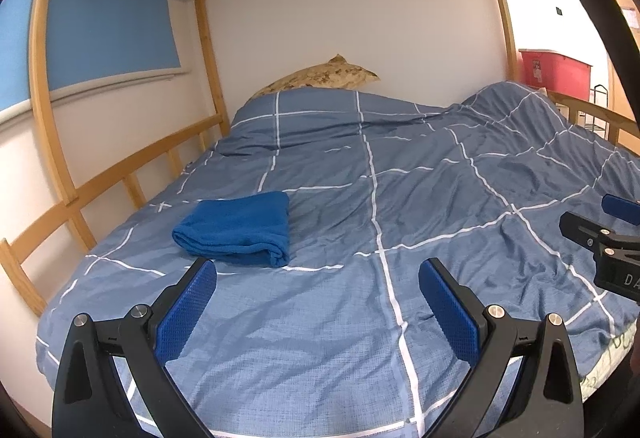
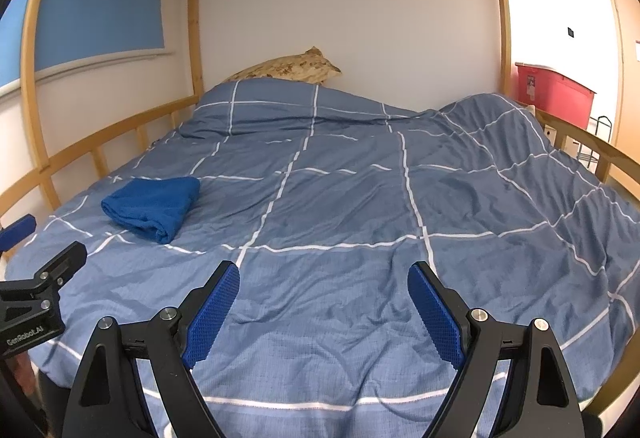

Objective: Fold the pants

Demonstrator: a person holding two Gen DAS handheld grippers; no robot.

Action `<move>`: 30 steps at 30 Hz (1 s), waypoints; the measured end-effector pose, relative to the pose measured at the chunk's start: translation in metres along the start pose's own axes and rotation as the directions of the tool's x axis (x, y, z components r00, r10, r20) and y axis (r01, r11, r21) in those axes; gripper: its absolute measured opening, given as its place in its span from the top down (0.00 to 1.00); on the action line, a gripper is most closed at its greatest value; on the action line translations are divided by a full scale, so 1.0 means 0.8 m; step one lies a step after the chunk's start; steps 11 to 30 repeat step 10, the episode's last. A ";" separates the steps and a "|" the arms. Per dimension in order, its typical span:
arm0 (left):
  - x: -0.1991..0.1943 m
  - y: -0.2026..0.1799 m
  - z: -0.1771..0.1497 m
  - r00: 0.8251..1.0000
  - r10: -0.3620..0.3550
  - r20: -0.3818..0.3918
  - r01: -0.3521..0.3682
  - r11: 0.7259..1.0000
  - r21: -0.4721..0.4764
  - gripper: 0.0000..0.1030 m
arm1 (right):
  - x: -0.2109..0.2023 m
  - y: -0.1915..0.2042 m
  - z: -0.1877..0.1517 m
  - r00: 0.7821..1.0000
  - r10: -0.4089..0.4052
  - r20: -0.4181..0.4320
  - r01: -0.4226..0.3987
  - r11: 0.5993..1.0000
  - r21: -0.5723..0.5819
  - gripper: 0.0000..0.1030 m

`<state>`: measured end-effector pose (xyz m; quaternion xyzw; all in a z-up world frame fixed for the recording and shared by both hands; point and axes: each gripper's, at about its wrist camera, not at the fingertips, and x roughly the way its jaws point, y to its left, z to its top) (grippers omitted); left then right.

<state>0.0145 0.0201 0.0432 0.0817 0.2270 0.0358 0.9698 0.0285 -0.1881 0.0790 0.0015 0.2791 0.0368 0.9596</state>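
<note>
The blue pants (image 1: 236,228) lie folded into a small thick rectangle on the blue checked duvet (image 1: 360,198), left of the bed's middle. They also show in the right wrist view (image 2: 154,206). My left gripper (image 1: 318,270) is open and empty, held above the duvet just in front and right of the folded pants. My right gripper (image 2: 324,274) is open and empty, over the duvet to the right of the pants. Each gripper shows at the edge of the other's view: the right one (image 1: 612,238), the left one (image 2: 32,278).
A wooden bunk frame with side rails (image 1: 120,174) surrounds the bed, with slats overhead. A patterned pillow (image 1: 320,78) lies at the head by the white wall. The duvet bunches up at the far right (image 2: 500,118). A red bin (image 2: 552,90) stands beyond the right rail.
</note>
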 end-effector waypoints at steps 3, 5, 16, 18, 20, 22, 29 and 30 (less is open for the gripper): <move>0.000 -0.001 0.000 1.000 0.005 0.011 -0.005 1.000 0.003 0.00 | 0.000 0.000 0.000 1.000 0.000 0.000 0.000 1.000 0.000 0.15; 0.000 0.000 0.000 1.000 0.015 0.018 -0.015 1.000 0.002 0.00 | 0.001 -0.001 0.000 1.000 0.003 -0.001 -0.003 1.000 0.000 0.15; 0.001 0.002 0.001 1.000 0.008 0.016 -0.008 1.000 -0.008 0.00 | 0.003 -0.001 -0.001 1.000 0.005 -0.005 -0.005 1.000 0.002 0.15; 0.001 0.002 0.001 1.000 0.008 0.016 -0.008 1.000 -0.008 0.00 | 0.003 -0.001 -0.001 1.000 0.005 -0.005 -0.005 1.000 0.002 0.15; 0.001 0.002 0.001 1.000 0.008 0.016 -0.008 1.000 -0.008 0.00 | 0.003 -0.001 -0.001 1.000 0.005 -0.005 -0.005 1.000 0.002 0.15; 0.001 0.002 0.001 1.000 0.008 0.016 -0.008 1.000 -0.008 0.00 | 0.003 -0.001 -0.001 1.000 0.005 -0.005 -0.005 1.000 0.002 0.15; 0.001 0.002 0.001 1.000 0.008 0.016 -0.008 1.000 -0.008 0.00 | 0.003 -0.001 -0.001 1.000 0.005 -0.005 -0.005 1.000 0.002 0.15; 0.001 0.002 0.001 1.000 0.008 0.016 -0.008 1.000 -0.008 0.00 | 0.003 -0.001 -0.001 1.000 0.005 -0.005 -0.005 1.000 0.002 0.15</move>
